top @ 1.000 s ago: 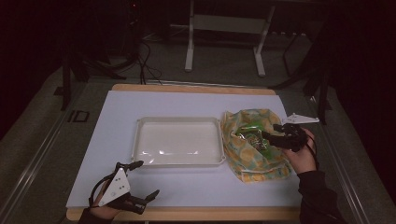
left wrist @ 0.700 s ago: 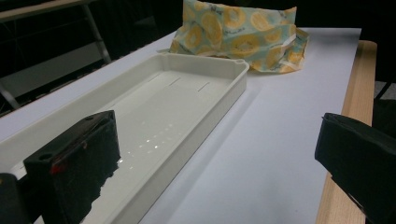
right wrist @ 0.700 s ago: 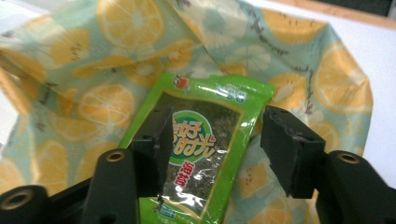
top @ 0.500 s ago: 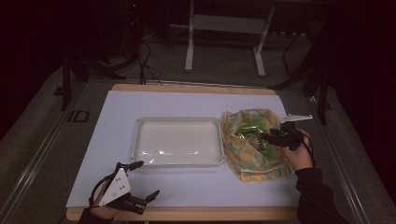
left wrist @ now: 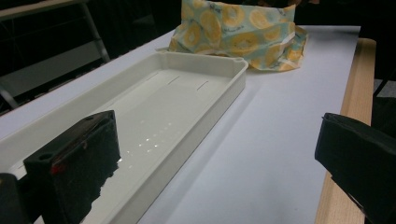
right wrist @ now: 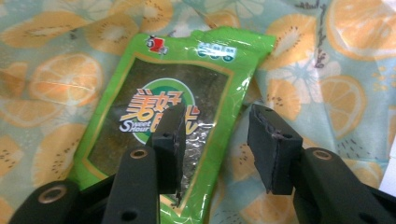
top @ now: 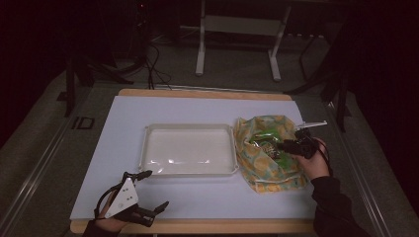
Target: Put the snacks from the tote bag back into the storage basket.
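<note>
Dark room, white desk (top: 197, 106). Empty cream tray (top: 188, 149) mid-desk, citrus-print bag (top: 267, 170) just beside. Green snack packet (right wrist: 173, 107) on bag, edge between half-spread, closing right gripper (right wrist: 217, 140) fingers, contact unclear. Left gripper (top: 143, 195) fingers released near desk edge.

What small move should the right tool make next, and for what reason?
Probably finish closing on the green snack packet. The right tool has just been closing, its jaws astride the packet's right edge on the orange-print bag, not visibly pinching it yet.
</note>
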